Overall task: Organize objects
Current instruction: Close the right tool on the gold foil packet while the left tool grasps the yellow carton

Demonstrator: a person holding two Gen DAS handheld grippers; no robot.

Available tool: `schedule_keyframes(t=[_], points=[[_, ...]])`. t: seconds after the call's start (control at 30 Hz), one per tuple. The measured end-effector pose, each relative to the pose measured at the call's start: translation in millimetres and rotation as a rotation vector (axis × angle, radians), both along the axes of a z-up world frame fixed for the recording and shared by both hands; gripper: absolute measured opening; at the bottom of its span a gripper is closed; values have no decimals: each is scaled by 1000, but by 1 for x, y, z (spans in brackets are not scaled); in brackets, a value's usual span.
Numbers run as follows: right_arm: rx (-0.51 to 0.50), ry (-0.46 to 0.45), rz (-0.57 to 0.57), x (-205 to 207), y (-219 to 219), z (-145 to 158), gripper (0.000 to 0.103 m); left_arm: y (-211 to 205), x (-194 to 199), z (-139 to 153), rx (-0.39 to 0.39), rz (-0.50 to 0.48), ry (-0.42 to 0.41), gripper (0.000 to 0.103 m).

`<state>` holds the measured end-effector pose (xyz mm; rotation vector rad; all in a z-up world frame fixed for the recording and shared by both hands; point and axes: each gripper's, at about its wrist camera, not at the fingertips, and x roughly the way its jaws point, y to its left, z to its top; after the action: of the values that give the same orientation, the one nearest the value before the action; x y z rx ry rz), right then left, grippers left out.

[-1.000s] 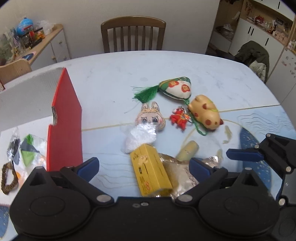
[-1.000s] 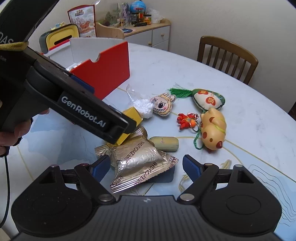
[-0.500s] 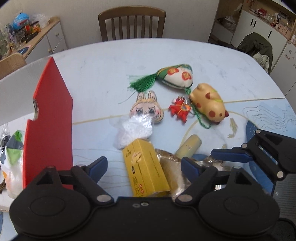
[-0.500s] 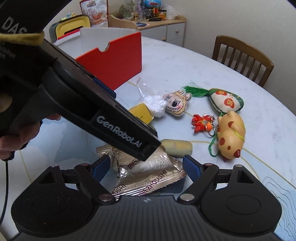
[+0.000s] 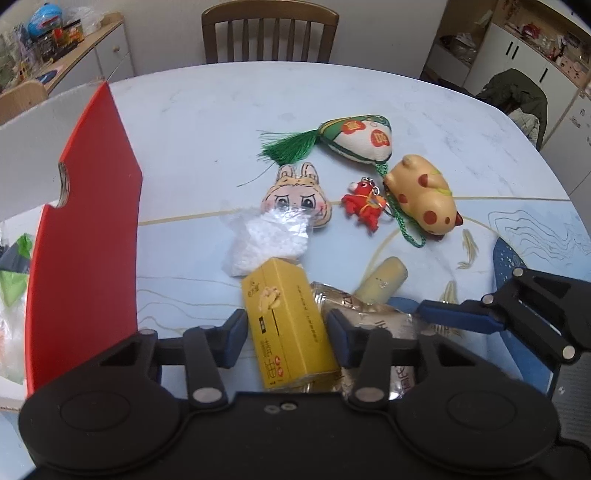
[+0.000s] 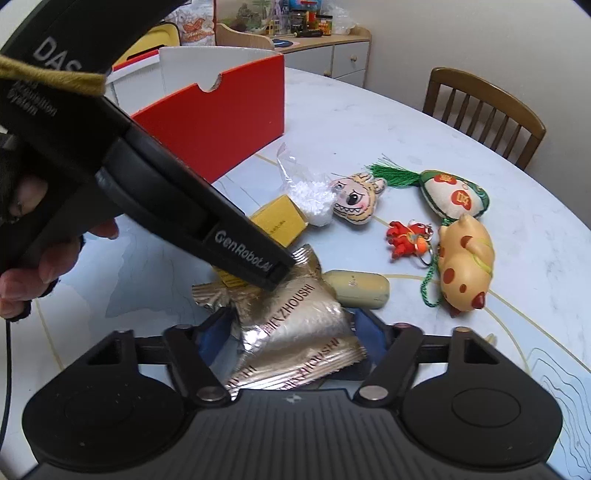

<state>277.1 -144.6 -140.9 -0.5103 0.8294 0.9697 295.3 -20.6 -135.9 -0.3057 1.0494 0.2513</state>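
My left gripper [image 5: 284,336] has its fingers closed against the sides of a yellow box [image 5: 286,325] lying on the table; the box also shows in the right wrist view [image 6: 279,223]. My right gripper [image 6: 291,341] is closed on a gold foil snack packet [image 6: 295,332], which also shows in the left wrist view [image 5: 369,317]. The left gripper's body [image 6: 147,177] crosses the right wrist view above the packet. A red and white box [image 5: 81,229] stands open at the left and holds several items.
On the table beyond lie a bag of white beads [image 5: 269,240], a bunny-face plush [image 5: 299,197], a red charm [image 5: 364,206], a spotted pig toy [image 5: 424,199], a green tasselled pouch [image 5: 358,138] and a cream tube [image 5: 382,280]. A wooden chair [image 5: 269,33] stands behind.
Both grippers have moved forward and closed: the left onto the yellow box, the right onto the gold foil packet.
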Motion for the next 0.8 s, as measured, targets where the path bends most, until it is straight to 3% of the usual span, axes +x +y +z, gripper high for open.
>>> schedule_keyframes(t=[0.3, 0.5, 0.8], points=[[-4, 4, -21, -4, -1, 3, 57, -2, -5, 5, -6, 6, -22, 39], [-8, 2, -49, -9, -3, 6, 54, 0, -14, 10, -20, 24, -23, 36], [17, -1, -105, -17, -17, 24, 54, 3, -38, 37, -53, 24, -90, 36]])
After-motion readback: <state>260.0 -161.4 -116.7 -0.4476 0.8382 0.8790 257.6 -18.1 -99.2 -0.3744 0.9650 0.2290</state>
